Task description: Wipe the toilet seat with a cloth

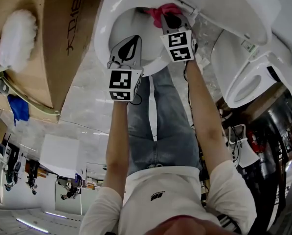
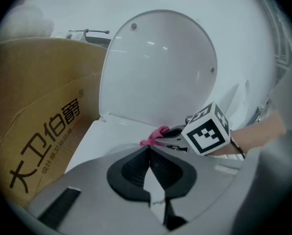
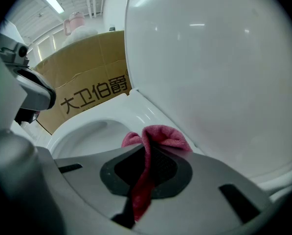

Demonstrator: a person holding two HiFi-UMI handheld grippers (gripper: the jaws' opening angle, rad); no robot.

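Note:
A white toilet has its lid (image 1: 234,4) raised, and its seat (image 1: 102,28) rings the bowl. My right gripper (image 1: 171,19) is shut on a pink cloth (image 1: 160,10) at the back of the seat, near the hinge. In the right gripper view the cloth (image 3: 161,134) bunches out past the gripper (image 3: 146,150) and lies on the seat (image 3: 146,112) under the lid (image 3: 214,58). My left gripper (image 1: 131,45) hangs over the bowl's front, shut with nothing in it. From the left gripper (image 2: 148,150) view, the cloth (image 2: 158,132) and the lid (image 2: 160,67) show ahead.
A tall cardboard box (image 1: 62,38) stands close to the toilet's left side, with a white fluffy bundle (image 1: 16,35) on top. A second white toilet (image 1: 248,82) sits to the right. The person's legs (image 1: 170,126) in jeans are in front of the bowl.

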